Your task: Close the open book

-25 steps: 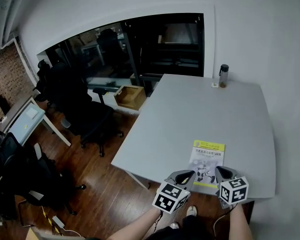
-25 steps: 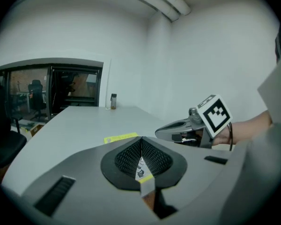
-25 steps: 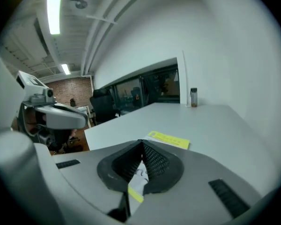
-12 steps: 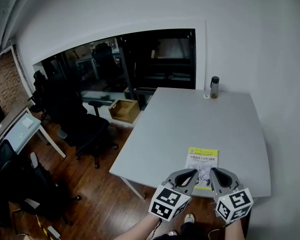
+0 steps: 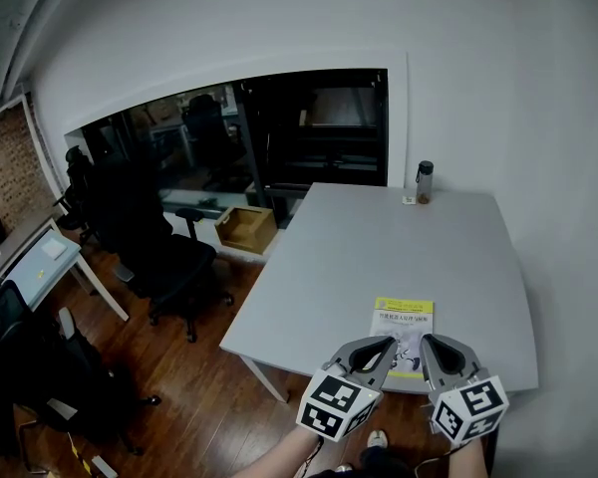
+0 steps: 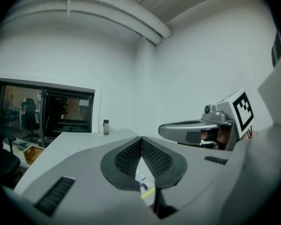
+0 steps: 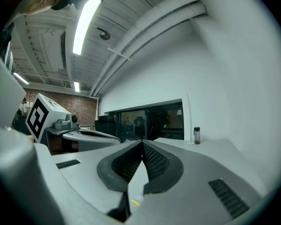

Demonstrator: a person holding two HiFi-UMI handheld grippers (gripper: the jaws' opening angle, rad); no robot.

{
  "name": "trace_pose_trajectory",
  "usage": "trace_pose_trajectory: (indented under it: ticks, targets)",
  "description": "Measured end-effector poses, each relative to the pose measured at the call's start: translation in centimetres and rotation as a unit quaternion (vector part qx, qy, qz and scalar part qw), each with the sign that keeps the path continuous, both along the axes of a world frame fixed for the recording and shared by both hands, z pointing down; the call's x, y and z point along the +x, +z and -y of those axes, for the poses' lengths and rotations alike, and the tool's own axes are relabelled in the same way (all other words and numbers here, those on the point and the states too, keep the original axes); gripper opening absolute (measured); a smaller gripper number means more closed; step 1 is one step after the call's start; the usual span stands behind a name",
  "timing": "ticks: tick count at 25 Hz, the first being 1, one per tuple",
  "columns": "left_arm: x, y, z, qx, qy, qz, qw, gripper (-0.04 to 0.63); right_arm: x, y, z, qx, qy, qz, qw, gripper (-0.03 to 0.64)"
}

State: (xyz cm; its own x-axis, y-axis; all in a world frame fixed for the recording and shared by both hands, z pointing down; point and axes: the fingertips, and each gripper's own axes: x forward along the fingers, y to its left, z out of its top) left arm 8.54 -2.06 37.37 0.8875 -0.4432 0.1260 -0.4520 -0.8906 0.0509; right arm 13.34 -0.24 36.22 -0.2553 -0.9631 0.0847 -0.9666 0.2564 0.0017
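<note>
A closed book (image 5: 404, 322) with a white and yellow cover lies flat on the grey table (image 5: 379, 237), near its front edge. My left gripper (image 5: 383, 346) and right gripper (image 5: 436, 346) hover side by side just in front of the book, above it and apart from it. Both point level toward the far wall. In the left gripper view the left gripper (image 6: 141, 138) is shut with nothing in it, and a strip of the book (image 6: 143, 182) shows below the pads. The right gripper (image 7: 142, 143) is likewise shut and holds nothing.
A small dark-capped bottle (image 5: 424, 181) stands at the table's far edge by the wall. Left of the table are black office chairs (image 5: 169, 257), a wooden box (image 5: 245, 229) and a small desk (image 5: 40, 252) on a wood floor. A dark window runs behind.
Both grippers have risen off the book and look larger in the head view. The book lies closed and has not moved.
</note>
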Motion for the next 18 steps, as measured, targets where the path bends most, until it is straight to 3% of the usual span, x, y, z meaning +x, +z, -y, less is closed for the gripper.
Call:
trace_pose_trajectory:
  ticks: [18]
  targets:
    - [-1.3, -0.7, 0.0, 0.005, -0.002, -0.009, 0.9999, 0.005, -1.3, -0.4, -0.1, -0.002, -0.003, -0.008, 1.0, 0.005]
